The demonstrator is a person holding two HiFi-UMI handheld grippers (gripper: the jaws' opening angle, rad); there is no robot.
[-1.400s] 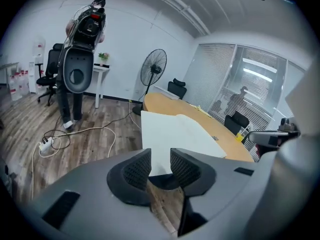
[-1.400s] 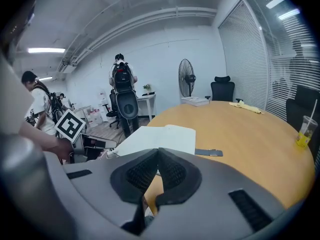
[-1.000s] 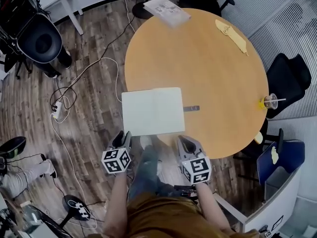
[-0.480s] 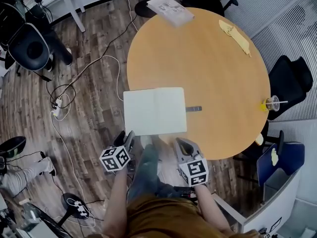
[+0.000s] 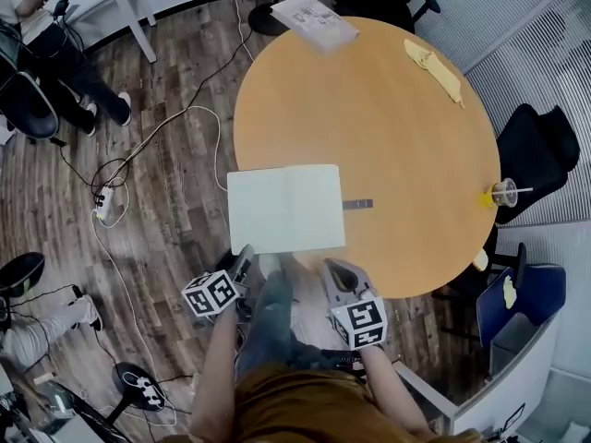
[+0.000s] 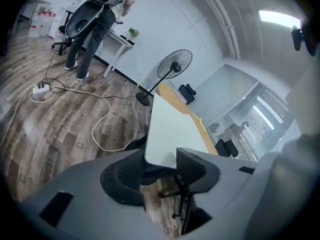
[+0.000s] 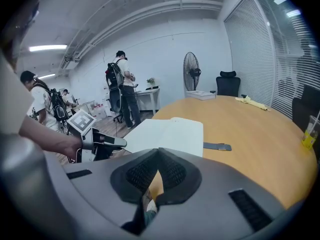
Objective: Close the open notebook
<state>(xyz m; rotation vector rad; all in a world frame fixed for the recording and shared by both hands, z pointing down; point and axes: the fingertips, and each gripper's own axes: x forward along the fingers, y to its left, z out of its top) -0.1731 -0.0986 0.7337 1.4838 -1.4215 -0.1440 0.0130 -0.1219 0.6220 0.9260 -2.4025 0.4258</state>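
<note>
The open notebook [image 5: 286, 209] lies with blank white pages up at the near left of the round wooden table [image 5: 406, 127], and its left part hangs over the table's edge. My left gripper [image 5: 243, 258] sits at the notebook's near left corner. Its jaws are opening. In the left gripper view the notebook's [image 6: 170, 131] near edge shows in the gap of the left gripper [image 6: 160, 167], and the pads do not press on it. My right gripper [image 5: 336, 270] hovers off the near table edge, just right of the notebook [image 7: 165, 134]. The right gripper [image 7: 159, 159] is shut on nothing.
A small dark strap [image 5: 357, 204] lies just right of the notebook. A stack of papers [image 5: 312, 18], a yellow object [image 5: 434, 67] and a cup with a straw [image 5: 504, 190] sit near the table's far and right rims. Cables and a power strip [image 5: 103, 206] lie on the floor at left. Black chairs [image 5: 536, 150] stand at right.
The left gripper has rolled and its jaws have spread apart at the notebook's near corner. The right gripper has stayed put. The person with the chair at the upper left has moved off.
</note>
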